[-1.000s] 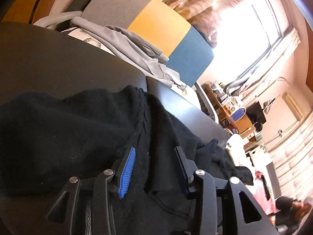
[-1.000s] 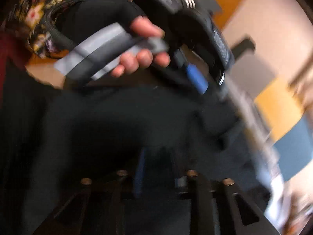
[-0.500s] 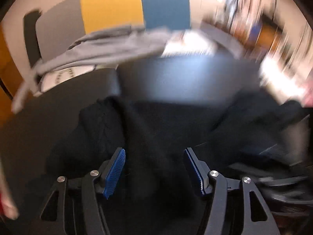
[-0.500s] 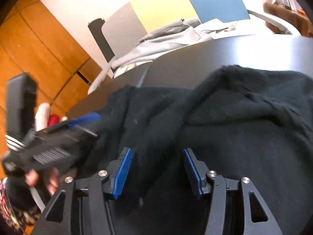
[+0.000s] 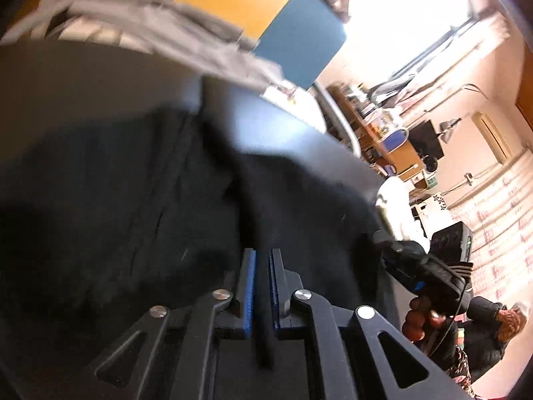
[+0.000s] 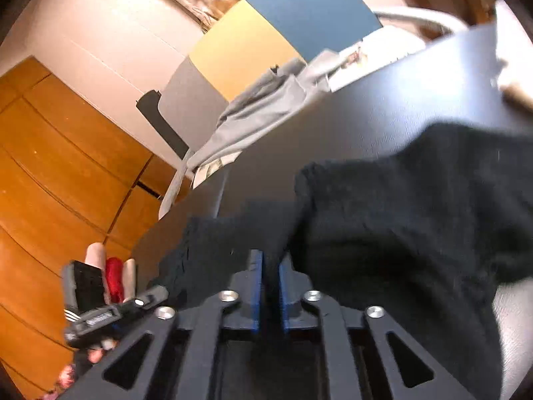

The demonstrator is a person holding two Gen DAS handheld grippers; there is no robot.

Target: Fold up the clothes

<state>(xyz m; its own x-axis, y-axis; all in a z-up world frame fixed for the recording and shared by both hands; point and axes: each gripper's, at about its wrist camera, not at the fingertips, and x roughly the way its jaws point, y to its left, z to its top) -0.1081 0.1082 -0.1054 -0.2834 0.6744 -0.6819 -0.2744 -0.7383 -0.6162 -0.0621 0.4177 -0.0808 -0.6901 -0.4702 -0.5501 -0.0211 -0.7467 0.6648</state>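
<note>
Gripping black sweater [image 5: 140, 200] now: left claw [image 5: 263, 263] and right claw [image 6: 270, 268] both pinched tight on fabric, garment heaped on bench [image 6: 383, 113]. Next, likely: lift, carry fold toward 12 o'clock.

Dark table [image 5: 83, 93] present. Grey, yellow and blue panel [image 6: 266, 43] stands behind it. Wooden cabinet doors [image 6: 60, 166] at left (right wrist view). Cluttered desk [image 5: 393, 140] beyond.

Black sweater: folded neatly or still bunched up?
Bunched, not folded: the black sweater lies rumpled on the dark table, pinched by the left claw and right claw.
</note>
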